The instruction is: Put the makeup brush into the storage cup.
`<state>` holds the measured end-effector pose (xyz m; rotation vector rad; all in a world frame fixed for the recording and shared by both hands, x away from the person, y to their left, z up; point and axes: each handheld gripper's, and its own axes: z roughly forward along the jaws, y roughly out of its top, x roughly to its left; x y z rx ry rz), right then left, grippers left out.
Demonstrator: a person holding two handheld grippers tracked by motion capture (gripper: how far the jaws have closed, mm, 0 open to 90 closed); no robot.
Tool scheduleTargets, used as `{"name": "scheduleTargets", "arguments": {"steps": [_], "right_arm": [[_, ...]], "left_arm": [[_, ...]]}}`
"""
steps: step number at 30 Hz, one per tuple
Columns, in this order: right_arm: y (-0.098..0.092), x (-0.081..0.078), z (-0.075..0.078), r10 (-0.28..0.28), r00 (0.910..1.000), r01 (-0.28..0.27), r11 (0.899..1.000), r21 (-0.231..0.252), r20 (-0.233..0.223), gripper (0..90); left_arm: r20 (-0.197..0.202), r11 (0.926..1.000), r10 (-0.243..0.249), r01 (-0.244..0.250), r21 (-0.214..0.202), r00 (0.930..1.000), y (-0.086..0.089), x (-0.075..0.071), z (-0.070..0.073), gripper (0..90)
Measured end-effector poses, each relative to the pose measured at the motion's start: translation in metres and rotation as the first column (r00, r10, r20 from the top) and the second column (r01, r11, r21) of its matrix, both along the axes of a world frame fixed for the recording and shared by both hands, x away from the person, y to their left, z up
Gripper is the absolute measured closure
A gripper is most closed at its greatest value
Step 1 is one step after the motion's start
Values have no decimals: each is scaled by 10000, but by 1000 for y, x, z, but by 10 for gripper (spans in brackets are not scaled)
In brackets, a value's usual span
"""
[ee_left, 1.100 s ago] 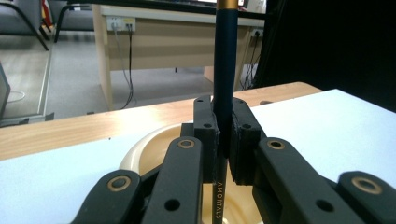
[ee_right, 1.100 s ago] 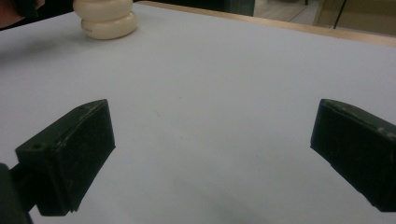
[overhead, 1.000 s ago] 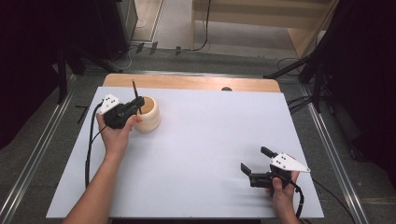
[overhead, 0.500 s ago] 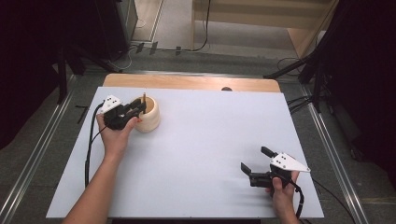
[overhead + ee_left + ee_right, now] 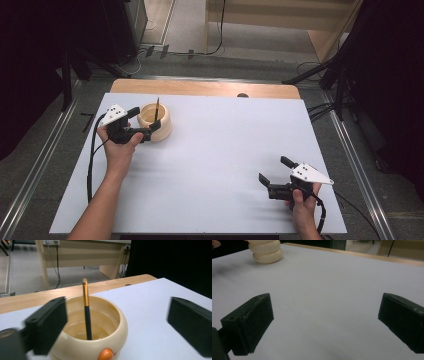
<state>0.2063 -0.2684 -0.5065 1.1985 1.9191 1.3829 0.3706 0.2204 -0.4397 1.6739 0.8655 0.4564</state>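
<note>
Left gripper [image 5: 146, 121] sits at about 10 o'clock on the white table [image 5: 220, 165], its jaws spread wide and holding nothing, just beside the cream pot [image 5: 155, 121]. One black brush [image 5: 86, 310] with a golden upper end stands inside the pot, leaning on the rim. Right gripper [image 5: 272, 172], at 4 o'clock, is also spread and empty.

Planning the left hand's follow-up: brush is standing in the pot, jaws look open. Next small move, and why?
Probably draw the left gripper back from the cream pot. Its jaws stand wide apart on either side of the pot, touching nothing, and the brush leans inside on its own, bristle end up. The right gripper rests open on bare white table, so nothing there needs moving first.
</note>
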Motion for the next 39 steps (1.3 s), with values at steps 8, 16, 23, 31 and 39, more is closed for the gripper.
{"name": "scheduleTargets", "arguments": {"steps": [8, 16, 23, 31, 39], "right_arm": [[0, 0, 0, -8, 10000, 9, 10000, -21, 32, 1], [0, 0, 1, -37, 10000, 37, 10000, -6, 58, 1], [-1, -1, 1, -38, 10000, 38, 10000, 16, 90, 2], [-1, 0, 1, -32, 10000, 32, 10000, -8, 90, 2], [-1, -1, 1, -40, 9999, 40, 10000, -27, 130, 2]], "left_arm": [[207, 10000, 82, -82, -10, 9998, 10, -15, 0, 0], [230, 9995, 290, -293, 119, 9993, 18, -32, -4, 0], [207, 9988, 490, -490, -4, 9986, 25, -48, -9, 0], [56, 9989, 450, -451, 141, 9990, 26, -66, -22, 0], [144, 9990, 431, -432, 77, 9990, 28, -84, -33, 0]]}}
